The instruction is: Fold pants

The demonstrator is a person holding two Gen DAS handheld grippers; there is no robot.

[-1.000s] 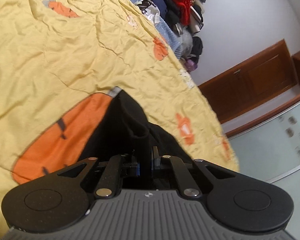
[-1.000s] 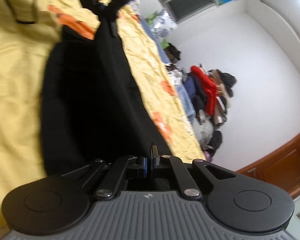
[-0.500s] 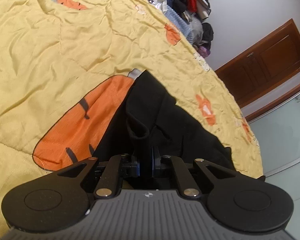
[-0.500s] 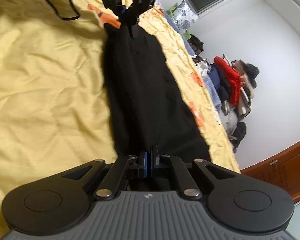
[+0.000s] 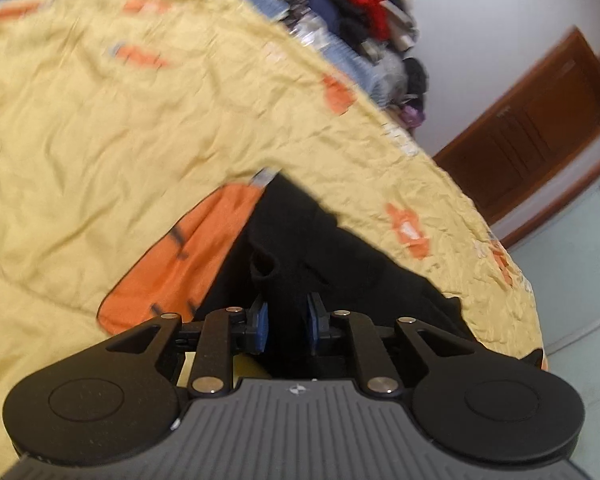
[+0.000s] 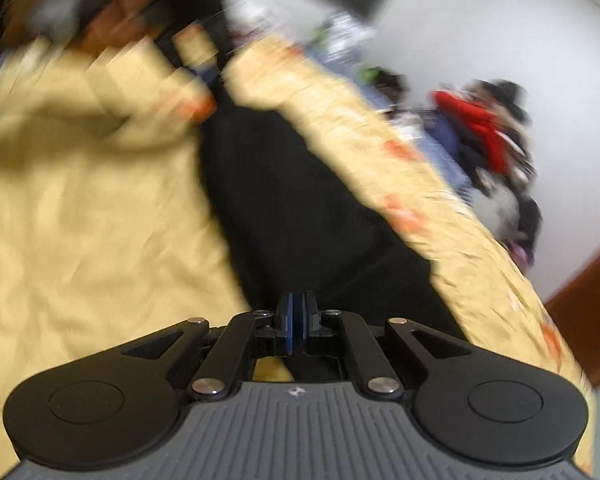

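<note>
Black pants [image 5: 300,248] lie as a long dark band on the yellow bedspread [image 5: 100,128], running from 6 o'clock up toward 12 in the right wrist view [image 6: 300,208], beside the large orange patch [image 5: 188,264] in the left wrist view.

Left gripper [image 5: 286,320]: jaws opening, blue pads [image 5: 262,322] now apart. Dark fabric sits in the gap between them; the pads do not appear to press on it.

Right gripper [image 6: 297,320]: pads pressed together at the near end of the pants. Whether a layer of cloth is pinched between them cannot be told; the frame is heavily blurred.

Surroundings: pile of clothes [image 5: 360,8], including a red garment, at 1 o'clock in the left view. Wooden cabinet [image 5: 540,120] at 3 o'clock against the white wall [image 5: 480,20]. Right view at 11 o'clock: a blurred hand [image 6: 112,36] of the person.
</note>
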